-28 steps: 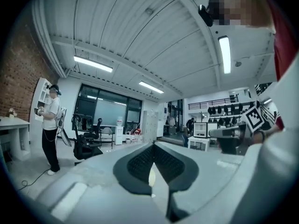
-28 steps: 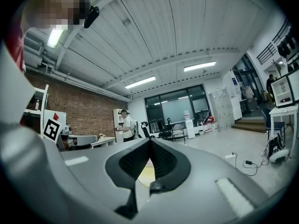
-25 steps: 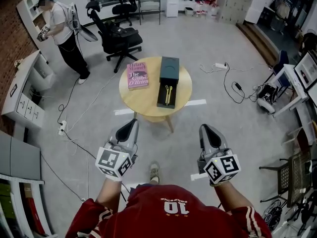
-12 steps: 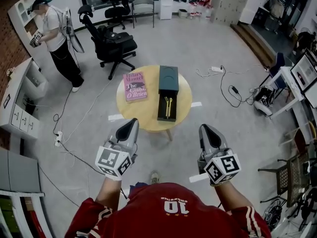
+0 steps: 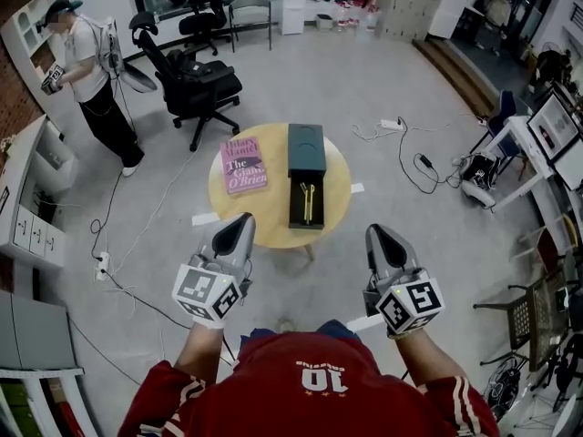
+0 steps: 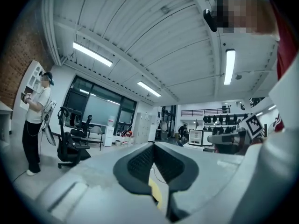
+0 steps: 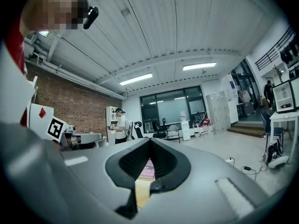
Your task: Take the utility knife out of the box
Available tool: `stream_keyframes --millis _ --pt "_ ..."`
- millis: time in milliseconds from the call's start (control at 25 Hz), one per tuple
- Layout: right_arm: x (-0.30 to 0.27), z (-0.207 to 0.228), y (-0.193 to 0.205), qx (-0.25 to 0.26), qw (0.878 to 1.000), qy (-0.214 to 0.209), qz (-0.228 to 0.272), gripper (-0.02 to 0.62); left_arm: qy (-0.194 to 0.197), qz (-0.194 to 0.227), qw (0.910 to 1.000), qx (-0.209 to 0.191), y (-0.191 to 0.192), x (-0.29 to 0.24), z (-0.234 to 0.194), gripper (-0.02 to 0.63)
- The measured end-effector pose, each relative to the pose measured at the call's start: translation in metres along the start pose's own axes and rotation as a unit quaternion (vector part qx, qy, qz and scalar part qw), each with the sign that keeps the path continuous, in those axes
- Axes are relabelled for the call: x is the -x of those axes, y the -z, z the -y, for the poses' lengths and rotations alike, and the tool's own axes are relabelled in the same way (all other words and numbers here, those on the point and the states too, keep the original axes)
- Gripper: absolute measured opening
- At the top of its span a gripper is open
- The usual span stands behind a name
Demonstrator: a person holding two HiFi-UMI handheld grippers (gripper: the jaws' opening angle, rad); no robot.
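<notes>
Left claw (image 5: 240,226) and right claw (image 5: 377,237), pressed together, hover before round wooden table (image 5: 337,198). Unopened, they could shove yellow utility knife (image 5: 308,200) inside dark box (image 5: 306,148).

One round table (image 5: 270,209) is seen. Three things are counted on it: one pink book (image 5: 244,165) toward the left edge, one dark box (image 5: 306,146) laid from the far edge toward the near edge, and one yellow utility knife (image 5: 308,201) inside the open part of the box. Two grippers are counted before the near edge, the left gripper (image 5: 242,222) and the right gripper (image 5: 377,233), and one marker cube (image 5: 208,291) is carried by each. On the floor one standing person (image 5: 86,71), two black chairs (image 5: 196,85), one grey chair (image 5: 250,7) and two white power strips (image 5: 392,124) are counted.
</notes>
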State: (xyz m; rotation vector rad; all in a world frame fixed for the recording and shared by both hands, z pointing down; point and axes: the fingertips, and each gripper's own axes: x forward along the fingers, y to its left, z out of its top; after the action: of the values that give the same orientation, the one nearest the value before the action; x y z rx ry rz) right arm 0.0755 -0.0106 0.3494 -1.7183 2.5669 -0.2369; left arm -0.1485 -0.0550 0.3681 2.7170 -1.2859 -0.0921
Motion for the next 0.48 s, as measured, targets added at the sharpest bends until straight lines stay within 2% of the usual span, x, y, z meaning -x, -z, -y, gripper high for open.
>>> stream_keyframes --millis 240,480 --pt "-0.012 0.011 -0.003 -0.006 1.000 0.002 0.007 0.002 0.003 -0.014 0.9998 -0.015 0.006 -0.016 -0.003 0.003" --pt "-0.041 0.023 0.004 -0.015 1.000 -0.018 0.004 0.002 0.008 -0.021 0.9996 -0.018 0.012 -0.036 -0.007 0.003"
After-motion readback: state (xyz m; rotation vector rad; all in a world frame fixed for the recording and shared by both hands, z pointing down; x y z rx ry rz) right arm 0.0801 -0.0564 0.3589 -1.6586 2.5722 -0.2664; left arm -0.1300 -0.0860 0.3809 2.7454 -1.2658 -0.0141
